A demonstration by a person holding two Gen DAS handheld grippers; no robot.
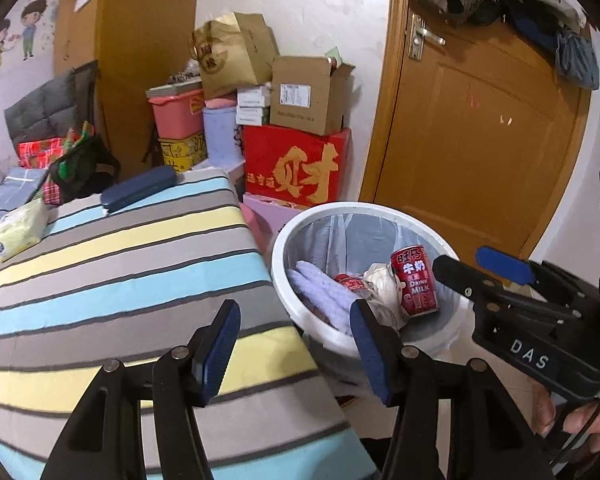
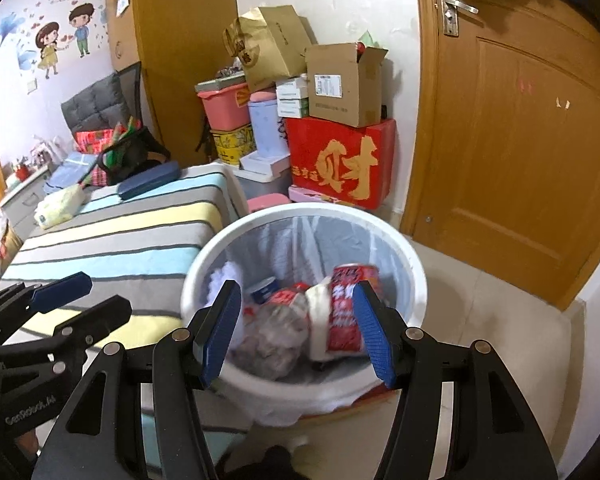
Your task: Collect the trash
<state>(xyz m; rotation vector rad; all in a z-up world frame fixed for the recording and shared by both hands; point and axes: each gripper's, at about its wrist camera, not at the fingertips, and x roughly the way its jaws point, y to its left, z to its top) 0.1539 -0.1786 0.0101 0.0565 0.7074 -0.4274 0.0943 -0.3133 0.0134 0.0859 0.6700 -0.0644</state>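
Both of your grippers hang open with nothing between the pads — the left gripper (image 1: 296, 354) over the edge of the striped bed (image 1: 112, 264), the right gripper (image 2: 298, 330) directly above the white bin (image 2: 414, 276). The collected trash already lies inside the bin's clear liner: a red milk can (image 1: 414, 282) leaning on its side, long axis tilted up toward the far wall, with crumpled wrappers and a pale purple cloth (image 1: 320, 294) beside it. The bin sits just right of the bed's corner, so your right hand is the nearer one to it; anything left on the bed, such as the tissue pack (image 1: 18, 230) at the far end, lies forward-left of your left fingers. The can reads "DRINK MILK" under Chinese characters — the right gripper's body says "DAS", and the red box (image 1: 296, 168) carries a large gold "财".
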